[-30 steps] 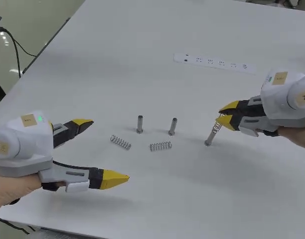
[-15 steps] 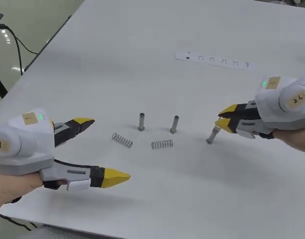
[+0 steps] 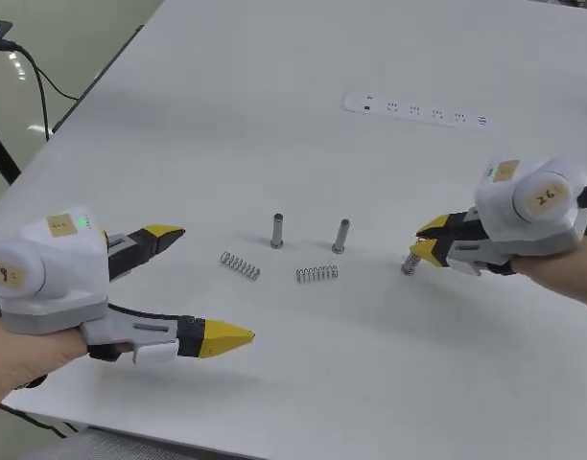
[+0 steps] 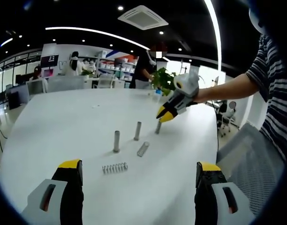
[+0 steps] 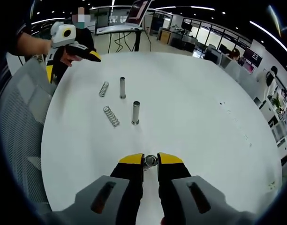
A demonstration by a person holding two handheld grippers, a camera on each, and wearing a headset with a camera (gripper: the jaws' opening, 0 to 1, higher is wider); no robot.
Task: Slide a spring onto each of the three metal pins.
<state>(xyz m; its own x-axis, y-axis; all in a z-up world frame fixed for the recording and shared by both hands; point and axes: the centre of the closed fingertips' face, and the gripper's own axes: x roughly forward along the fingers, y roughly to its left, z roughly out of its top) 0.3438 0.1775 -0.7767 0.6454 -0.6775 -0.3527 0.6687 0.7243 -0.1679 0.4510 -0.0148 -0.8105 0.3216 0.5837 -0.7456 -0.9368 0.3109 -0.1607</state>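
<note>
Right claw (image 3: 426,241) is clamping the spring (image 5: 150,161) between its tips, over the third pin (image 3: 407,269) just below them. Pushing off-axis is likely risking tipping that pin or buckling the coil. Left claw (image 3: 205,285) is hanging wide open, with two loose springs (image 3: 240,265) and two bare pins (image 3: 277,230) sitting ahead of it.

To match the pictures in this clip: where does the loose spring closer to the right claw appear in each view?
Head view: the spring lies near centre, just in front of the middle pin.
Left gripper view: centre, below and right of that pin.
Right gripper view: left of centre, left of that pin.
Shared landmark: the bare middle pin.
</note>
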